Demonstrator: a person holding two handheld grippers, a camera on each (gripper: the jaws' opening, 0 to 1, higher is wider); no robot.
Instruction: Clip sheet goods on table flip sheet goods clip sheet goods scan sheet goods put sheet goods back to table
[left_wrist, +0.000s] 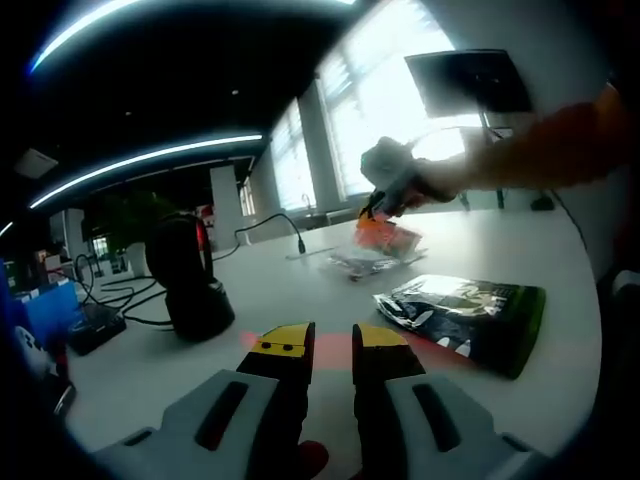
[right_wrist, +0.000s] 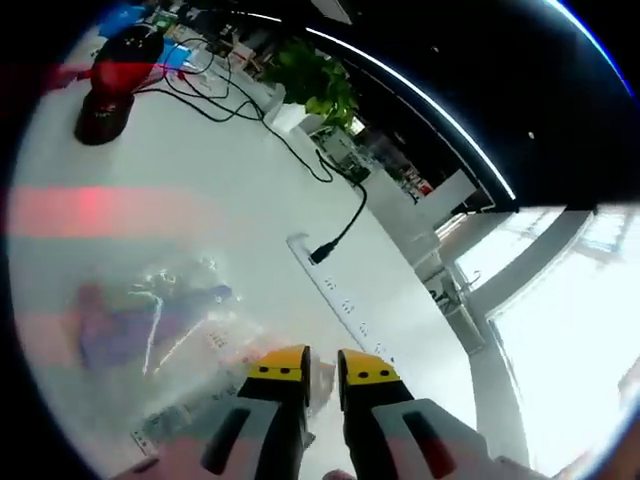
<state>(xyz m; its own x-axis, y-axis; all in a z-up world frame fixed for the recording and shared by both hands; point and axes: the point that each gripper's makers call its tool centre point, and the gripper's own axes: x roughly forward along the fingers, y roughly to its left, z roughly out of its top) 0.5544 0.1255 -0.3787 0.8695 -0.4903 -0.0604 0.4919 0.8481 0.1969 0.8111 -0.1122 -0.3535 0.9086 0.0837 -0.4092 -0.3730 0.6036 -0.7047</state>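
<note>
Sheet goods here are flat packets on a white desk (left_wrist: 300, 290). In the left gripper view, a dark green-and-black printed foil packet (left_wrist: 465, 318) lies flat near the desk's near right edge, untouched, presumably waiting its turn. Farther toward the window edge, the right gripper (left_wrist: 385, 200) comes down from the right on a person's orange sleeve (left_wrist: 560, 150), its tip at a clear crinkled plastic packet (left_wrist: 375, 255) with orange inside, apparently to clip it for flipping.

From the right gripper view, that same transparent packet (right_wrist: 170, 320) spreads under and ahead of the yellow-tipped jaws, which stand nearly together with a slim gap; its near edge seems to run between them, though I cannot tell whether it is truly pinched.

The left gripper (left_wrist: 330, 350) hovers over bare desk with its jaws close together, holding nothing, likely kept clear until needed.

A black domed scanner stand (left_wrist: 190, 285) sits toward the desk's left side, casting a red band across the surface where packets get scanned. A white power strip (right_wrist: 335, 285) with a black cable (right_wrist: 345, 230) lies beyond.
</note>
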